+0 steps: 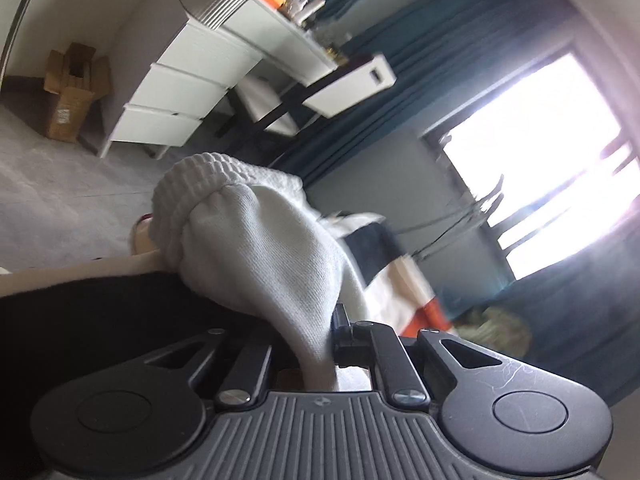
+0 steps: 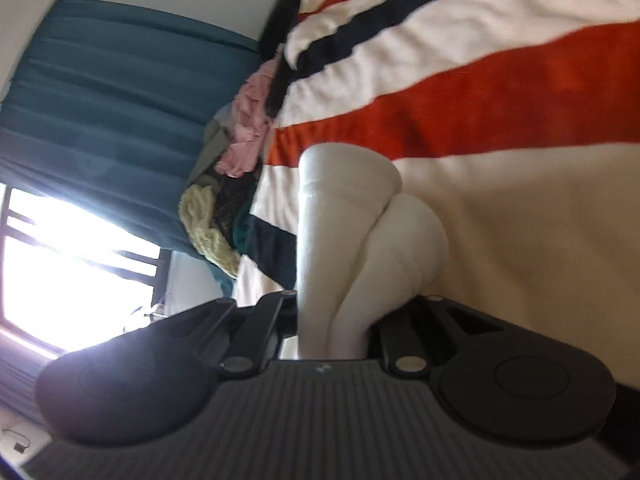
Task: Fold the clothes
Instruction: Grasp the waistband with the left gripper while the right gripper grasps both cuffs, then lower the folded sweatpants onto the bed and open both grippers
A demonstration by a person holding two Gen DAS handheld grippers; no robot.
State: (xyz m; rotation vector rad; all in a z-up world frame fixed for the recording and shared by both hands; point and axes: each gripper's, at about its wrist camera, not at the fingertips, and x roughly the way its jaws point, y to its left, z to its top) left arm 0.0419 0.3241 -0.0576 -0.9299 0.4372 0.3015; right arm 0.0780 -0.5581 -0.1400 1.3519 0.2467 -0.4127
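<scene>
A white garment with a ribbed cuff bunches up between the jaws of my left gripper, which is shut on it. In the right wrist view another fold of the white garment rises from my right gripper, also shut on the cloth. The fingertips of both grippers are hidden by fabric. Behind the right gripper lies a striped blanket in white, orange and navy, part of which shows as the striped blanket in the left wrist view.
A pile of other clothes, pink, green and yellow, lies at the blanket's edge by teal curtains. A white drawer unit, a desk and a cardboard box stand across the grey floor. A bright window is at the right.
</scene>
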